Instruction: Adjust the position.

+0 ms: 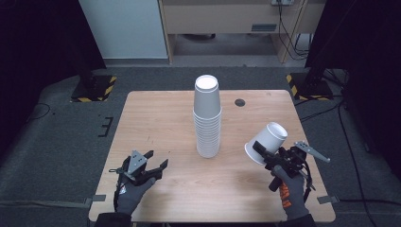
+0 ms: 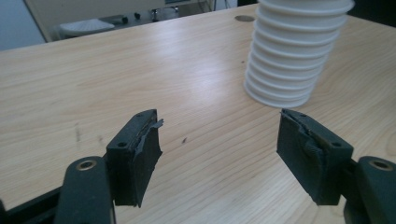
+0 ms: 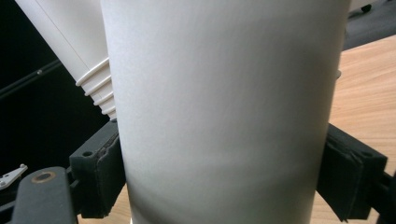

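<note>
At the table's near right, the right gripper clamps a single white cup, tilted above the wood, right of the cup stack. Near left, the left gripper has its jaws apart, nothing between them.

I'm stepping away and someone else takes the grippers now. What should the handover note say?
Right gripper: shut on a single white cup, held tilted above the table's right side, apart from the stack.
Left gripper: open, nothing between its jaws, low over the table's near left part.
Stack of cups: upside down, upright, at the table's middle.
Done: one cup is off the stack and gripped.
Left: probably set this cup down or back on the stack; the left gripper is free to help or steady the stack.
</note>
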`<act>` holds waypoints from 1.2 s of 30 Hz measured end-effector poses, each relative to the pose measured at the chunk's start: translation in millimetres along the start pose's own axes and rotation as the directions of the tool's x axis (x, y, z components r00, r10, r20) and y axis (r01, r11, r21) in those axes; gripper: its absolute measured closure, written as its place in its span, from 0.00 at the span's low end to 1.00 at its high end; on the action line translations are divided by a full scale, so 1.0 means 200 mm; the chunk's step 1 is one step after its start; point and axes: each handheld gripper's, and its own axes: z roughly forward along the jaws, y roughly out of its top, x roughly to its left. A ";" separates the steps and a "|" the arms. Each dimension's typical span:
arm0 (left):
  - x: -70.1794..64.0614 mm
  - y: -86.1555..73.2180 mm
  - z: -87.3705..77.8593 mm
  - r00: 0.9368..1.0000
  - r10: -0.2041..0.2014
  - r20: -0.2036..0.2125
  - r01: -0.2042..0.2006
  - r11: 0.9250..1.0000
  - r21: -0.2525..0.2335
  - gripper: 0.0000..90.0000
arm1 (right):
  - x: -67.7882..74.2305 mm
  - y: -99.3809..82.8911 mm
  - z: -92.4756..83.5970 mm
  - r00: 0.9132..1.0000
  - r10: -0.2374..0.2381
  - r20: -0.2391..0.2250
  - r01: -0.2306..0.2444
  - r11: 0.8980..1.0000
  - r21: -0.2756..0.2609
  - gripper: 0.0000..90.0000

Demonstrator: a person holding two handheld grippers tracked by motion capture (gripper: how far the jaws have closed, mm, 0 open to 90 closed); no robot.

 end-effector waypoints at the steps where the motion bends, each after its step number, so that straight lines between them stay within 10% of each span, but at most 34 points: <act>1: -0.02 0.01 0.01 1.000 0.006 0.010 -0.006 1.000 -0.009 0.33 | 0.00 0.00 0.00 1.000 0.004 -0.003 -0.004 1.000 -0.006 0.17; 36: -0.46 0.18 0.19 0.971 0.160 0.179 -0.138 0.982 -0.128 0.38 | -0.03 -0.03 -0.01 0.989 0.136 -0.050 -0.137 0.991 -0.009 0.17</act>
